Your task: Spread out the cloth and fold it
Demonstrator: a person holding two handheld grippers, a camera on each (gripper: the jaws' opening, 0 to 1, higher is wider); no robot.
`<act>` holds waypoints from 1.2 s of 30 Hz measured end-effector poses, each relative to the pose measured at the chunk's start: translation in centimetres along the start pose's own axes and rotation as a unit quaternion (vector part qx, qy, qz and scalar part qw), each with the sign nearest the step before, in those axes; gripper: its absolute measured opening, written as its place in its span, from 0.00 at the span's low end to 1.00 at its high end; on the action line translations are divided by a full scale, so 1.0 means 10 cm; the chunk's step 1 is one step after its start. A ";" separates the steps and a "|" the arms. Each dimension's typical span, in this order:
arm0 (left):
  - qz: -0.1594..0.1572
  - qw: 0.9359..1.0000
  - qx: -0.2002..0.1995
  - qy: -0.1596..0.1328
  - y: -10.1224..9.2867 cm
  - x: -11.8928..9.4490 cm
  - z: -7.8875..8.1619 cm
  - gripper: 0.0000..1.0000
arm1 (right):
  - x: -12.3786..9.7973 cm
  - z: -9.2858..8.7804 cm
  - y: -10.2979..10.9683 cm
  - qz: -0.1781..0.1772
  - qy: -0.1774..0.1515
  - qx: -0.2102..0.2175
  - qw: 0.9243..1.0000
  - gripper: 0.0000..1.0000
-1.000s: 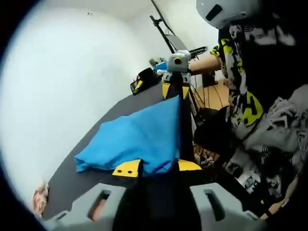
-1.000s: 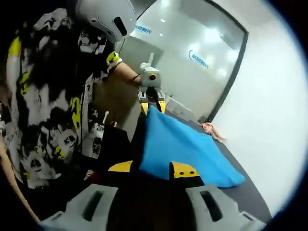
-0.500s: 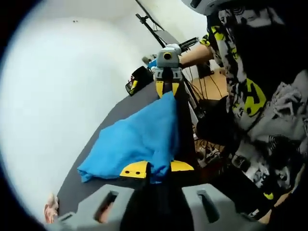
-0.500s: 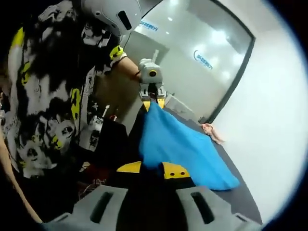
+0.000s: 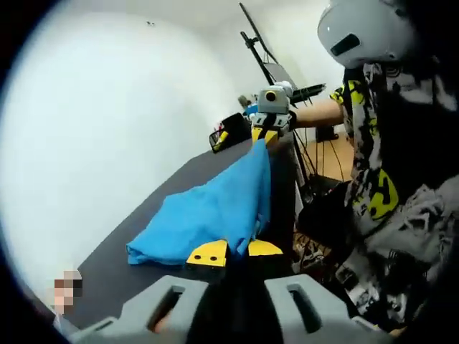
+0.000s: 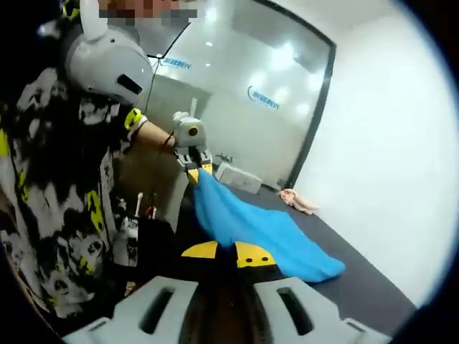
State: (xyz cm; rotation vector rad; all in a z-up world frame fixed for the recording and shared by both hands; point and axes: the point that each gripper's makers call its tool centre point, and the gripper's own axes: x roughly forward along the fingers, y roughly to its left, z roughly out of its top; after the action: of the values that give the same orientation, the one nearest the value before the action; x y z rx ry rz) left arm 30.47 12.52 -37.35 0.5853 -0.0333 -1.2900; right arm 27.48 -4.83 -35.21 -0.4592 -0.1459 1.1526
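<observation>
My left gripper (image 5: 235,251) and right gripper (image 6: 227,252) each clench one edge of the blue cloth (image 5: 208,215), stretched between them above the dark table (image 5: 143,215). The right gripper view adds a glass wall (image 6: 244,93) with blue lettering too blurred to read.

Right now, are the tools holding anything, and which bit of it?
Yes. Both tools hold the blue cloth: the left tool and the right tool each pinch one end of its near edge.
</observation>
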 end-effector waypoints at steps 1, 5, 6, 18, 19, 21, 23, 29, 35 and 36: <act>-0.001 1.000 -0.001 -0.003 -0.03 -0.04 0.09 0.03 | -0.02 0.10 0.04 0.004 -0.005 -0.002 1.000 0.04; -0.044 0.998 -0.033 -0.033 -0.22 -0.21 0.50 0.04 | -0.17 0.55 0.12 0.015 -0.041 -0.019 0.999 0.04; -0.053 0.997 -0.050 -0.034 -0.24 -0.24 0.53 0.04 | -0.19 0.59 0.11 0.014 -0.042 -0.018 0.999 0.04; -0.027 0.951 -0.303 -0.052 0.79 0.11 0.22 0.04 | 0.08 0.21 -0.85 -0.067 -0.056 0.107 0.990 0.05; -0.018 0.948 -0.314 -0.045 0.91 0.15 0.19 0.04 | 0.11 0.17 -0.94 -0.073 -0.050 0.116 0.989 0.05; -0.016 0.942 -0.333 -0.024 1.11 0.27 0.09 0.04 | 0.20 0.03 -1.19 -0.090 -0.023 0.138 0.986 0.05; -0.001 0.933 -0.359 -0.011 1.35 0.41 -0.06 0.04 | 0.28 -0.16 -1.41 -0.102 0.000 0.152 0.983 0.05; -0.010 0.908 -0.419 0.020 1.62 0.69 -0.49 0.04 | 0.42 -0.75 -1.76 -0.104 0.050 0.205 0.972 0.05; -0.012 0.890 -0.453 0.048 1.66 0.92 -0.86 0.05 | 0.58 -1.23 -1.87 -0.100 0.082 0.276 0.952 0.06; -0.008 0.887 -0.459 0.046 1.68 0.94 -0.90 0.06 | 0.59 -1.30 -1.87 -0.104 0.084 0.270 0.954 0.06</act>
State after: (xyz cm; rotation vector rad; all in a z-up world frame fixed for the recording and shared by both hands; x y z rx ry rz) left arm 51.33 10.05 -40.69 -0.1779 0.6360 -1.1322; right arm 50.16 -9.14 -39.65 -0.0511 0.2623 0.8930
